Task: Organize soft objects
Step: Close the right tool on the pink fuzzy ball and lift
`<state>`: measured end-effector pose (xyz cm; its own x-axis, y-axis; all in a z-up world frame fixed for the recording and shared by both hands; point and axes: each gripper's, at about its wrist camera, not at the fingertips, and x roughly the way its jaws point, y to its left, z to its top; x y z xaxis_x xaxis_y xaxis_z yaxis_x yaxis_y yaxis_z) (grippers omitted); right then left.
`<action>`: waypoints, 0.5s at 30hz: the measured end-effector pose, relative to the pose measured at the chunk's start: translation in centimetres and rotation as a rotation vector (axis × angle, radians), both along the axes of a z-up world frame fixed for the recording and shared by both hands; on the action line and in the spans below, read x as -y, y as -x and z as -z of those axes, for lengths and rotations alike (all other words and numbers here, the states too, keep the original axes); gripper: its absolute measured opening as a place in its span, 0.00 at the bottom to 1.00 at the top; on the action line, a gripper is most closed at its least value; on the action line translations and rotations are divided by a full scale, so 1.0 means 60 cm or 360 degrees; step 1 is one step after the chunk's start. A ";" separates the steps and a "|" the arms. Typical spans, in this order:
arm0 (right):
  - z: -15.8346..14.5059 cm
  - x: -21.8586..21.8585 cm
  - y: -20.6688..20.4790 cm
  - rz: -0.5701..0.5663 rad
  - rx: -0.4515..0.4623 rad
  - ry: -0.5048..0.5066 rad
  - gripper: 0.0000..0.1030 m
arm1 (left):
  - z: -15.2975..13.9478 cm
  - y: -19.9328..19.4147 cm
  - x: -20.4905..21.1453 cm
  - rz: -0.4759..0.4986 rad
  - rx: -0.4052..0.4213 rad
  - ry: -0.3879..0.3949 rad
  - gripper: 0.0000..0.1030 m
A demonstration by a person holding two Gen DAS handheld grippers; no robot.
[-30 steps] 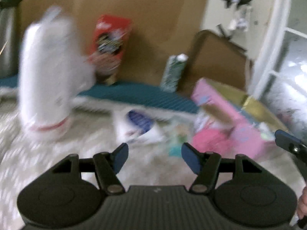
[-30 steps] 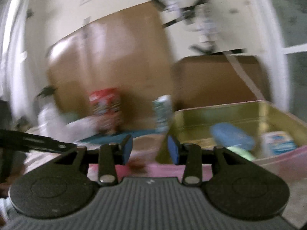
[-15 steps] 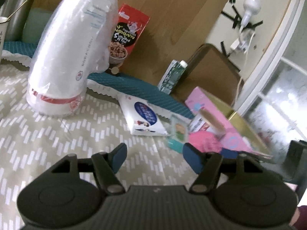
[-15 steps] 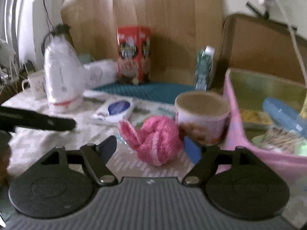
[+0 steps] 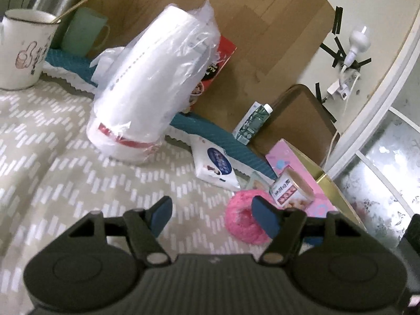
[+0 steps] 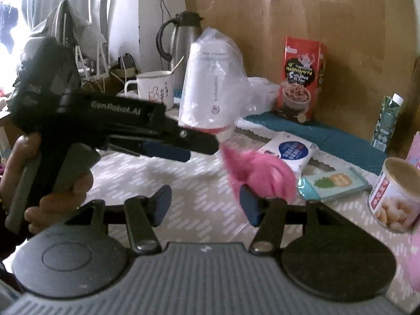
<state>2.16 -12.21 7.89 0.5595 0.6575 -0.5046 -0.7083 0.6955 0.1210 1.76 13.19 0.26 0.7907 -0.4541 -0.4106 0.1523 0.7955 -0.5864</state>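
Note:
A pink fluffy ball (image 5: 242,225) lies on the patterned cloth, just ahead of my left gripper (image 5: 212,216) and partly behind its right finger. Those jaws are opening with nothing pressed between the pads. In the right wrist view the pink ball (image 6: 260,173) sits beyond the right fingertip of my right gripper (image 6: 204,206), whose jaws are closing over bare cloth. The left gripper (image 6: 202,145), held in a hand, reaches in from the left with its tips almost at the ball. A soft tissue pack (image 5: 214,165) lies further back.
A bagged stack of white cups (image 5: 155,86) stands mid-table. A tin can (image 5: 291,191) and a flat snack packet (image 6: 333,182) lie by the pink box (image 5: 296,169) on the right. A mug (image 5: 23,50), a carton (image 5: 253,123) and a red snack box (image 6: 302,78) line the back.
Both grippers swung toward the pink ball, which now lies close at their fingertips. The right view turned away from the pink box. The left gripper has come into the right view.

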 end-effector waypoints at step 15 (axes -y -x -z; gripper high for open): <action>0.033 0.021 -0.047 0.0134 -0.0061 0.0101 0.70 | -0.024 -0.044 0.079 0.0182 0.0013 -0.0021 0.76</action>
<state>4.95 -13.48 5.91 0.5908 0.5751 -0.5658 -0.6429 0.7594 0.1005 4.37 8.47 1.73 0.7375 -0.5360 -0.4108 0.2475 0.7805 -0.5741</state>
